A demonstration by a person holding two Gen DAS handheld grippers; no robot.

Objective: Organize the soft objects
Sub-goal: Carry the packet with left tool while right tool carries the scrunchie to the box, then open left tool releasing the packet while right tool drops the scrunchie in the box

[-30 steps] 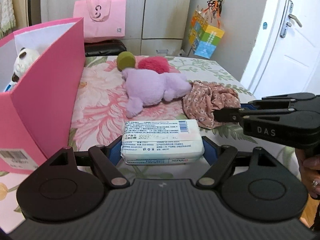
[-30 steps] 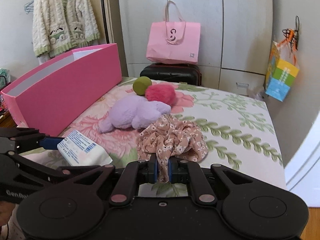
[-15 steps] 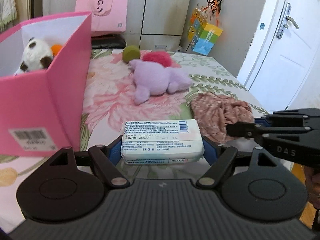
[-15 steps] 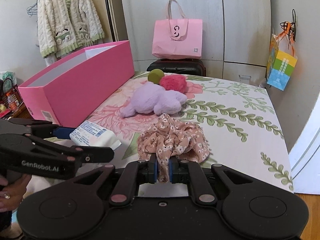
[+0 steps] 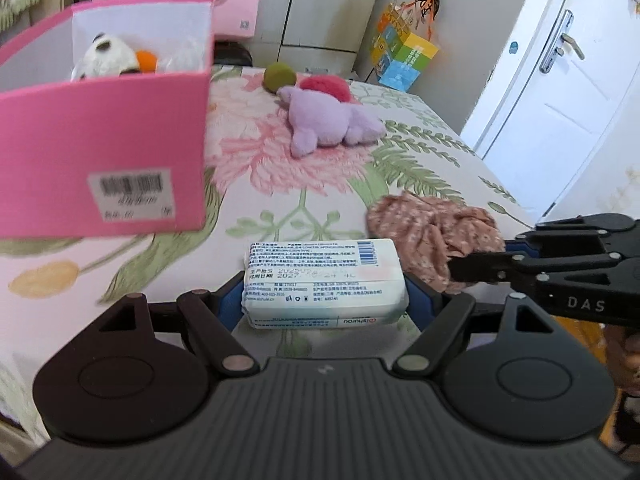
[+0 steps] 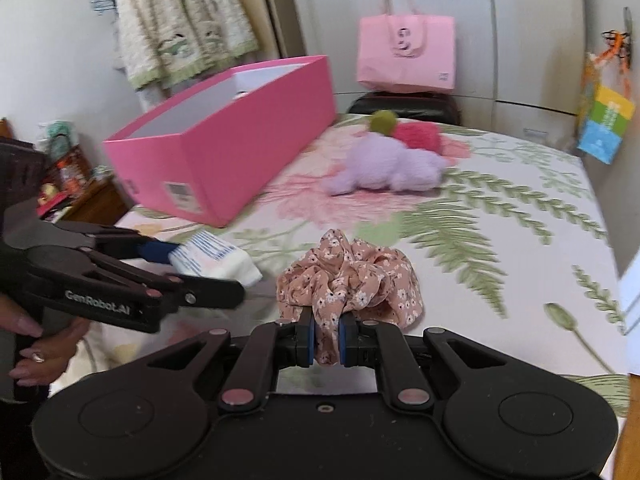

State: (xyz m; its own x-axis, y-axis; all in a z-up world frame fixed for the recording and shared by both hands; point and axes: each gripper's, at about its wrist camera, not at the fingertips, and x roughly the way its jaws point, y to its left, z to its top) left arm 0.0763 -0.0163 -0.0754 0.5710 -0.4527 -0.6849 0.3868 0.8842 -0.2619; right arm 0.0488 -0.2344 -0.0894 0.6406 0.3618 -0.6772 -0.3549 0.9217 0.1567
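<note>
My left gripper (image 5: 325, 300) is shut on a white tissue pack (image 5: 324, 280) and holds it above the floral bed; the pack also shows in the right wrist view (image 6: 214, 258). My right gripper (image 6: 327, 338) is shut on a pink floral scrunchie (image 6: 352, 280), seen too in the left wrist view (image 5: 432, 236). A pink box (image 5: 104, 152) stands to the left, with a panda plush (image 5: 106, 58) inside. A purple plush (image 5: 328, 122), a red pompom (image 5: 326, 86) and a green ball (image 5: 279, 77) lie farther back on the bed.
A pink bag (image 6: 406, 54) stands on a black case behind the bed. A colourful bag (image 5: 404, 58) hangs at the back right, by a white door (image 5: 560, 80). A cardigan (image 6: 180, 24) hangs on the left wall. A cluttered nightstand (image 6: 68, 184) sits left of the bed.
Both grippers have pulled back and up from the bed with their loads. The pink box's near end and its inside have come into the left wrist view.
</note>
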